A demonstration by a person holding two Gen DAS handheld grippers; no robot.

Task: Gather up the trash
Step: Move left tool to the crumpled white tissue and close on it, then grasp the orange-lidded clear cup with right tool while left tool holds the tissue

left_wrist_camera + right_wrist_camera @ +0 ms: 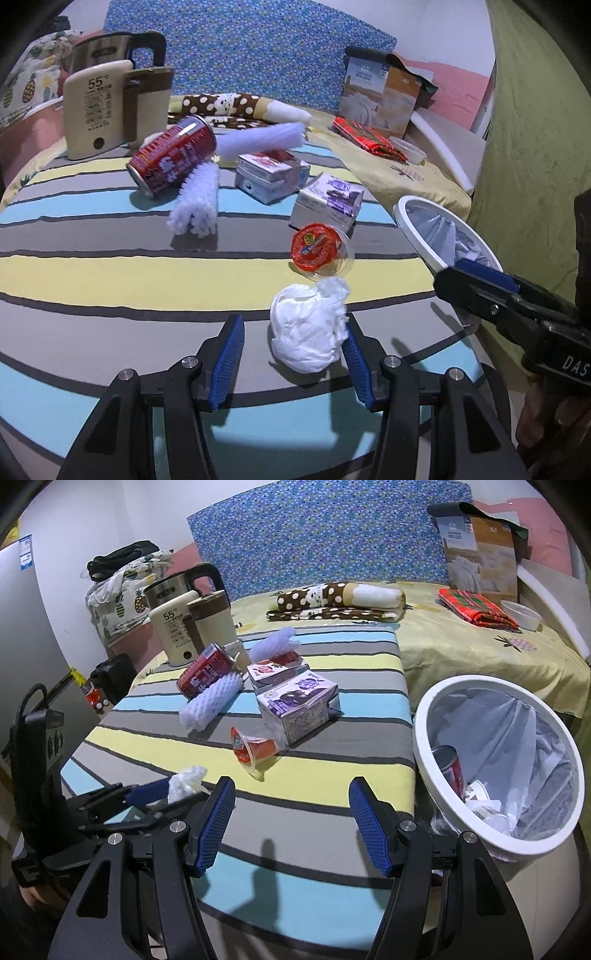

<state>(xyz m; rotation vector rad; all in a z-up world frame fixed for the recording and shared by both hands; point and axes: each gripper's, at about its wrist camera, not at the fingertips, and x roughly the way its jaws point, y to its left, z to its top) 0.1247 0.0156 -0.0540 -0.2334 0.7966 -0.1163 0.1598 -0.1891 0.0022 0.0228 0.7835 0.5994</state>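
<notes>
**Item in hand:** crumpled white plastic wad (309,326), lying on the striped cloth (110,273) near its front edge. The left gripper (293,356) straddles it with jaws apart; the right pad touches or nearly touches the wad, the left pad stands clear. No grip yet. The right gripper (291,823) is spread wide and empty, hovering over the cloth beside the bin (424,734).

**Risks:**
- The wad sits off-centre toward one pad; closing could push it sideways instead of pinching it.
- Thin, springy plastic may squeeze out or leave a loose tail that snags the cloth.
- The jelly cup (319,251), lying on its side just beyond the wad, could be knocked and rolled by a forward reach.
- The bin stands off the cloth's right edge, near the right gripper; a carry across may clash with that gripper.

**Other things:** red can (171,158), two foam nets (195,205), two drink cartons (327,201), all further back and awaiting pickup. Kettles (96,110), a folded blanket, a box and a red cloth sit behind, well apart. The bin already holds a can and white scraps.
</notes>
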